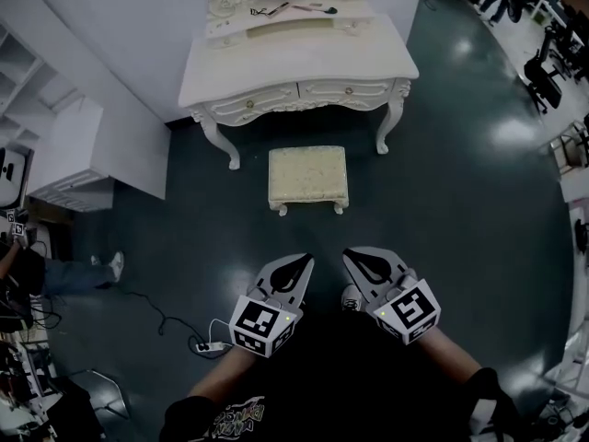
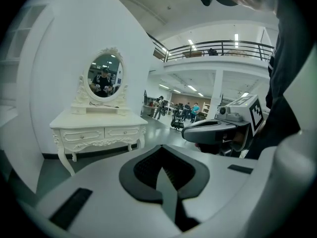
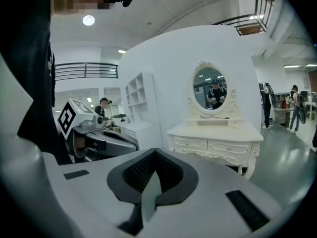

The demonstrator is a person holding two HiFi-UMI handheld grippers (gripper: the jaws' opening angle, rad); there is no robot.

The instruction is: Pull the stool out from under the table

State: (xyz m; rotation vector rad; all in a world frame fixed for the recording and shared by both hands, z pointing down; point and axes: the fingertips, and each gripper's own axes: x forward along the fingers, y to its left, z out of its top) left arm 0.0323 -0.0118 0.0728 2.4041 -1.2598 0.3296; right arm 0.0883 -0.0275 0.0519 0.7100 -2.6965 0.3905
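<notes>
A cream cushioned stool (image 1: 307, 177) stands on the dark floor just in front of the white dressing table (image 1: 298, 67), outside its legs. My left gripper (image 1: 306, 263) and right gripper (image 1: 351, 258) hover side by side well short of the stool, both shut and empty. In the left gripper view the left gripper (image 2: 163, 170) shows its jaws together, with the table (image 2: 99, 125) at left. The right gripper (image 3: 154, 170) in its own view is shut too, and the table (image 3: 215, 135) stands at right. The stool is hidden in both gripper views.
An oval mirror (image 2: 106, 75) tops the table. White shelving (image 1: 51, 145) stands at left. A power strip with cable (image 1: 207, 343) lies on the floor by my left arm. A seated person's legs (image 1: 74, 273) reach in from the left. People and chairs (image 1: 543, 72) are at far right.
</notes>
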